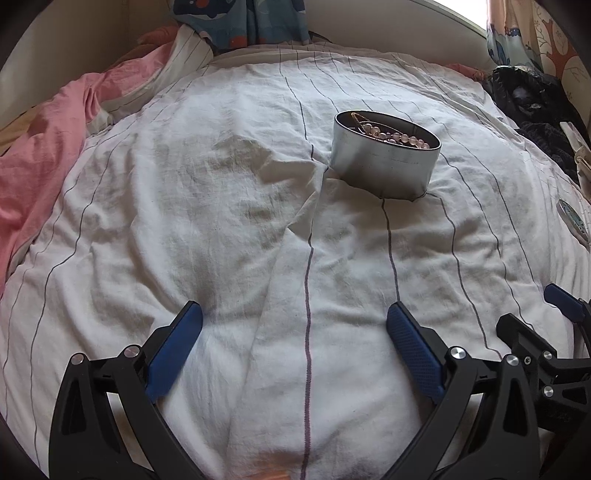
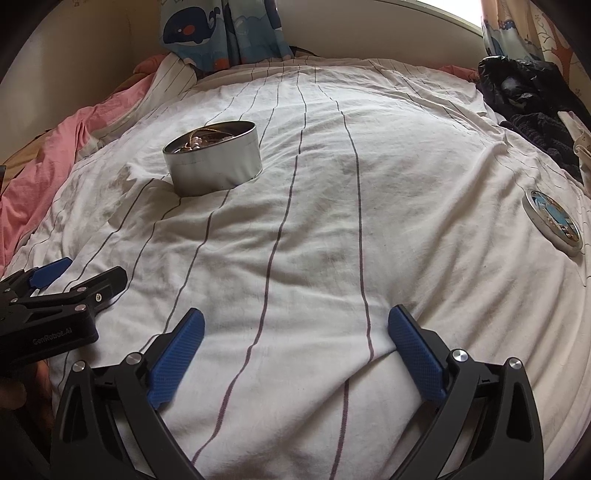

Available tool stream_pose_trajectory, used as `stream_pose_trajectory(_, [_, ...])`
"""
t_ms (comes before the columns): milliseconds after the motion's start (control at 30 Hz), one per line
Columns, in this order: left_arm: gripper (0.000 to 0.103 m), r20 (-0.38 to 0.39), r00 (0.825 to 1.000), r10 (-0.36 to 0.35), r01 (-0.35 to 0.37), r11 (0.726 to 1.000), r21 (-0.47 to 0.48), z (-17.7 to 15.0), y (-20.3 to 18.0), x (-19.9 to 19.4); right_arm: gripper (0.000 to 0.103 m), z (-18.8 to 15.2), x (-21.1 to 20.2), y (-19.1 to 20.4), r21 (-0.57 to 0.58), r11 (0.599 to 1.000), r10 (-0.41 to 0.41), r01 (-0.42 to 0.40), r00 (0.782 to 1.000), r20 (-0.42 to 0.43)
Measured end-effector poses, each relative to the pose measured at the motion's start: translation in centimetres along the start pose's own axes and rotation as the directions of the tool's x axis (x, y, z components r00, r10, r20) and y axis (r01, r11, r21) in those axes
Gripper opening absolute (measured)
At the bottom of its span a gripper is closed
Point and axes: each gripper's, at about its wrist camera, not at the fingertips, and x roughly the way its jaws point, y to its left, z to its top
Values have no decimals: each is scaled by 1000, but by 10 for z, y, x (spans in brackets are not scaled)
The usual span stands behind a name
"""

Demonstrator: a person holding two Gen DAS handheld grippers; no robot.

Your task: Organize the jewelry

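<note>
Blue-padded fingers of the left gripper [image 1: 295, 332] sit lowest in the left wrist view, spread wide with nothing between them but wrinkled cloth; the right gripper [image 2: 295, 332] stands equally wide in its own view, jaws empty, the pads hovering over or just at the sheet, though contact cannot be judged; each gripper shows at the edge of the other's view, side by side and close together.

Below both lies a white striped sheet [image 2: 314, 221], rumpled into soft folds, with a broad bare stretch ahead of the fingers that leaves plenty of open room; on the left edge a pink blanket [image 1: 40, 155] bunches up against the sheet; on the right edge a heap of black clothing [image 2: 532, 99] crowds the far corner; a whale-print curtain [image 2: 221, 33] hangs at the far side, beyond the bedding.

An open round tin [image 1: 384, 162] rests on the sheet, sunk slightly into a fold, holding a beaded bracelet [image 1: 399, 138] and a thin chain; it lies well ahead of the left gripper and a little to its right, and ahead and to the left of the right gripper, apart from both; the tin's lid [image 2: 554, 221], with a blue picture on top, lies flat on the sheet far to the right, well apart from the tin and from either gripper.
</note>
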Motion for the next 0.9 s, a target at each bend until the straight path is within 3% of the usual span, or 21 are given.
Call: stream_pose_trajectory(900, [96, -14, 1000, 7, -7, 1000, 7, 1, -1, 4, 95, 1, 3, -1, 8, 1000, -15, 15, 1000, 10])
